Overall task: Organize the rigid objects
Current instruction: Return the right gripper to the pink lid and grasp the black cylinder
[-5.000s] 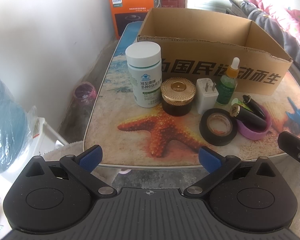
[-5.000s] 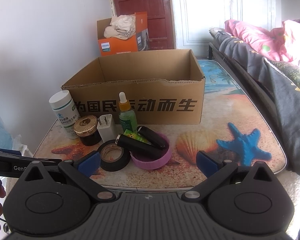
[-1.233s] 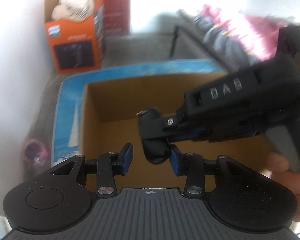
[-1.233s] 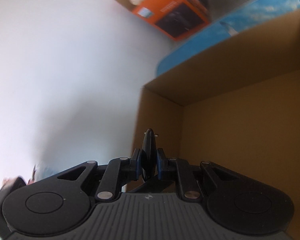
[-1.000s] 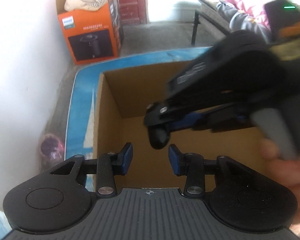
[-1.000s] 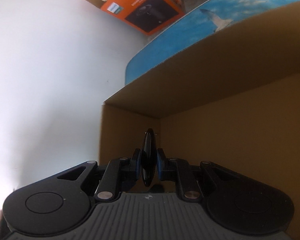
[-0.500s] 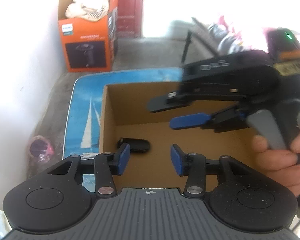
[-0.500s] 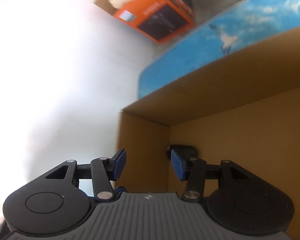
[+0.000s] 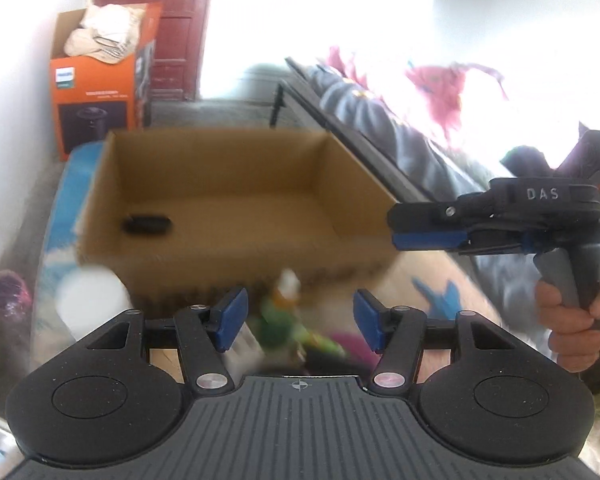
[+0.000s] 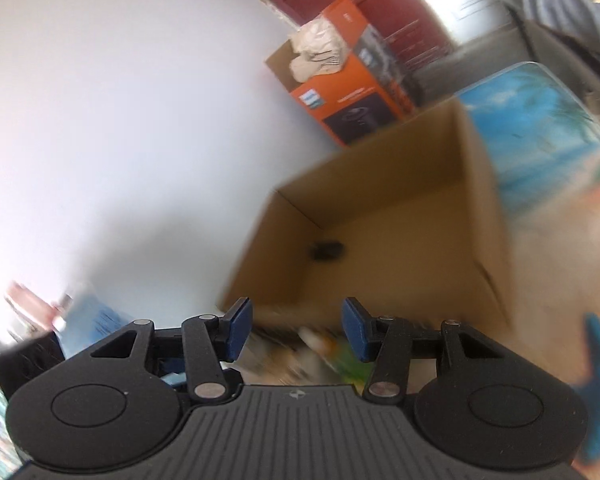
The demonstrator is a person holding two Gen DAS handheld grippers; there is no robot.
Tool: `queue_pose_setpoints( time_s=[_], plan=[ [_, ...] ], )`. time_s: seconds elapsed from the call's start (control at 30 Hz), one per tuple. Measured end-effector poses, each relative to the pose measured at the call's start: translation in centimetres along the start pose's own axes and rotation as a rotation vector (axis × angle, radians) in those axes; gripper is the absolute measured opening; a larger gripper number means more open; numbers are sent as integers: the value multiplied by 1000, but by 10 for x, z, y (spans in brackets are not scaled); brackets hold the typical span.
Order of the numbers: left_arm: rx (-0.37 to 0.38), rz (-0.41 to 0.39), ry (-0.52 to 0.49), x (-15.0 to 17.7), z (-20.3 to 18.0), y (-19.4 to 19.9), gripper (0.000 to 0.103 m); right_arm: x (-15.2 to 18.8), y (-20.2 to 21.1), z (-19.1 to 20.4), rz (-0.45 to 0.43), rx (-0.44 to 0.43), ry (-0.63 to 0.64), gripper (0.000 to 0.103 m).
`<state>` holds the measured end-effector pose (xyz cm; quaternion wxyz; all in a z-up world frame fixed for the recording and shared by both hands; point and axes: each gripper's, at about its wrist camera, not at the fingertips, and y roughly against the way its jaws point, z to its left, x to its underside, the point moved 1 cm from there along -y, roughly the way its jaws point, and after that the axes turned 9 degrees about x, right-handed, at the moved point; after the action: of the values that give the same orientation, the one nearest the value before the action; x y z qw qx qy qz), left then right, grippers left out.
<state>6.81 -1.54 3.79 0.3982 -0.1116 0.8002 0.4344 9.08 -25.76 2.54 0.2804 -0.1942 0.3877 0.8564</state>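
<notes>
A small black object (image 9: 147,225) lies inside the cardboard box (image 9: 236,246) near its left wall; it also shows in the right wrist view (image 10: 327,250). My left gripper (image 9: 296,320) is open and empty, above the blurred green dropper bottle (image 9: 282,312) and white pill bottle (image 9: 92,300) in front of the box. My right gripper (image 10: 297,330) is open and empty, back from the box (image 10: 380,240); it shows from the side in the left wrist view (image 9: 428,224), right of the box.
An orange box (image 9: 100,92) with cloth on top stands on the floor behind the table by a red door. A bed with grey and pink bedding (image 9: 400,112) lies to the right. A white wall is on the left. A blue starfish print (image 9: 436,292) marks the table.
My right gripper opened and let the black object drop into the box, then pulled back to the right. Both grippers withdrew from the box, and my left gripper opened wider.
</notes>
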Motion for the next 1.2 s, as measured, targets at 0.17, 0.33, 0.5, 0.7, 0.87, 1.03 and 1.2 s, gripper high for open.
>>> queue_pose_setpoints(
  time_s=[0.17, 0.33, 0.5, 0.7, 0.87, 1.03, 1.2],
  plan=[
    [-29, 72, -58, 37, -27, -34, 56, 45, -11, -24, 28, 40, 0, 46],
    [33, 133, -9, 53, -34, -58, 48, 46, -39, -29, 80, 71, 38, 40],
    [43, 131, 8, 59, -37, -65, 46, 42, -65, -18, 133, 47, 95, 39],
    [55, 129, 26, 59, -31, -71, 43, 62, -65, -19, 186, 53, 128, 39],
    [57, 129, 38, 58, -24, -65, 43, 64, -60, -24, 228, 54, 113, 39],
    [45, 140, 36, 58, -19, -63, 43, 69, -62, -28, 277, 39, 98, 39],
    [37, 137, 24, 56, -18, -66, 43, 67, -66, -26, 294, 26, 81, 39]
  ],
)
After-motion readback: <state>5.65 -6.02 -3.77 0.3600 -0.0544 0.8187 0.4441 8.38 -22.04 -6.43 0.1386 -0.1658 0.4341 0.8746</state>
